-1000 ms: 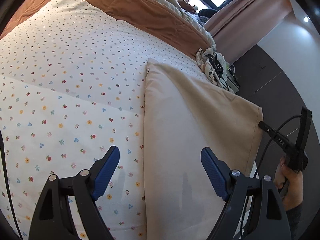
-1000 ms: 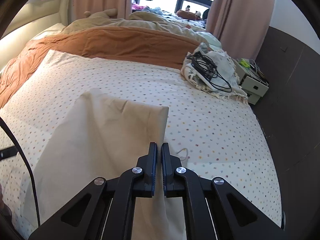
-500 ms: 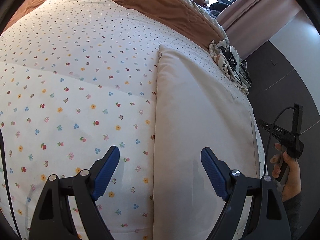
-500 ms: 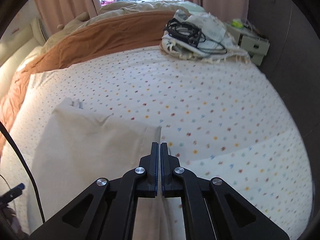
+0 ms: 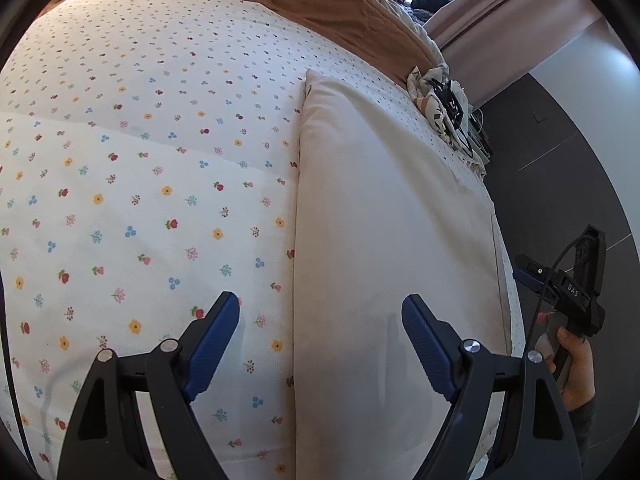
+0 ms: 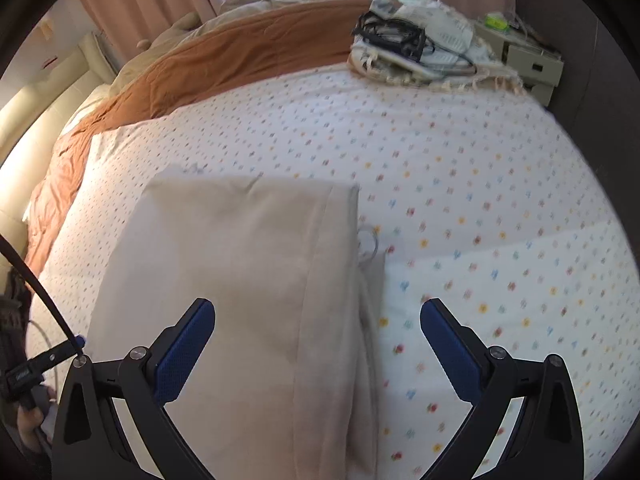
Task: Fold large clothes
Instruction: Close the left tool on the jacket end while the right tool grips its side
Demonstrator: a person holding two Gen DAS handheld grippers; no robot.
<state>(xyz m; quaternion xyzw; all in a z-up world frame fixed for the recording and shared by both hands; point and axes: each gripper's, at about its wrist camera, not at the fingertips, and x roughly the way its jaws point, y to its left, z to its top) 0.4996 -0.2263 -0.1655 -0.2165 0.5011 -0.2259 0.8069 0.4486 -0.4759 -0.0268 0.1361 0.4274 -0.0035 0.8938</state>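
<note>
1. Left wrist view: the left gripper (image 5: 320,320) hangs over the near end of the bed, its blue pads spread wide with nothing between them. Its left pad sits above the flowered sheet (image 5: 120,200), its right above the beige cloth (image 5: 392,220), so it straddles the cloth's left folded edge, probably ready to take that edge for the next fold.
2. The beige cloth lies flat as a long strip running from near to far, right of the middle of the bed, its right border close to the mattress edge.
3. Right wrist view: the right gripper (image 6: 318,328) has just been opening and its jaws stand wide apart with the cloth's right edge lying loose beneath them, not pinched. It looks like a release after laying that side down.
4. Far right on the bed, a fringed bundle with black cables (image 6: 416,52) sits well apart from the cloth, out of the folding area.
</note>
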